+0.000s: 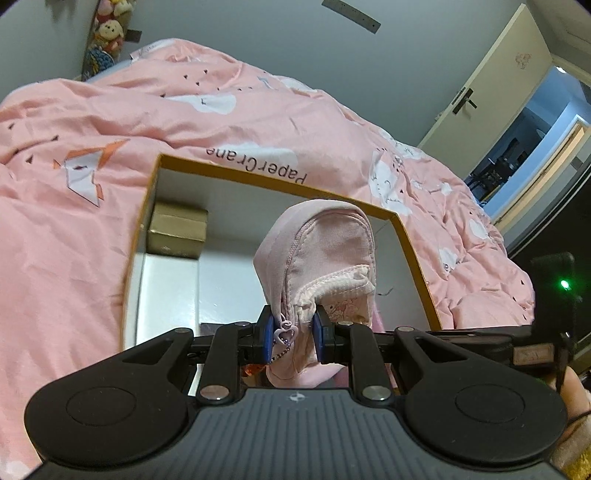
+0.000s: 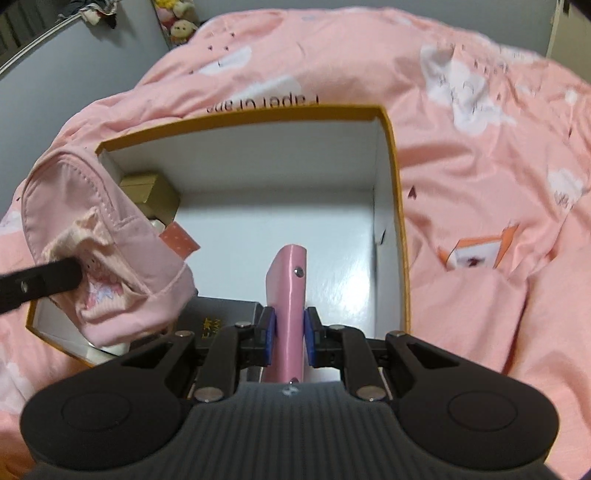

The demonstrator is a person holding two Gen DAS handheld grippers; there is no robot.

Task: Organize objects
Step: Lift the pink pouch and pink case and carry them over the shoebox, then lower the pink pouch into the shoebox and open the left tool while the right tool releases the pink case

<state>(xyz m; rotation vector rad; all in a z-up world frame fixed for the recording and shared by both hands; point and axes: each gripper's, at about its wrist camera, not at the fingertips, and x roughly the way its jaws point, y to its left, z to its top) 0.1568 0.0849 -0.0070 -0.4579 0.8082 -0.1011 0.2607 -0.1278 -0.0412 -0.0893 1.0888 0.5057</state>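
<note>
Two hand-held grippers hang tilted downward over an open orange-rimmed box [image 2: 391, 155] lying on a bed spread with a pink quilt [image 2: 480, 184]. The left hand-held gripper [image 1: 293, 334] has its blue pads pinched onto the lower edge of a soft pink pouch [image 1: 317, 254], beside a heart-shaped zipper charm [image 1: 286, 328]; the pouch stands up from the jaws, above the box's white interior. In the right wrist view the same pouch [image 2: 103, 229] hangs over the box's left rim, with the left tool's black finger [image 2: 40, 284] reaching in from the left edge. The right hand-held gripper [image 2: 290, 338] is closed nearly all the way on a slim pink case [image 2: 286, 295], held on edge and pointing into the box. A gold carton [image 1: 177, 232] sits in the box's far left corner, and a dark box with gold lettering [image 2: 218, 317] lies against its near side. Plush toys [image 1: 107, 33] sit by the wall beyond the bed's far corner.
</note>
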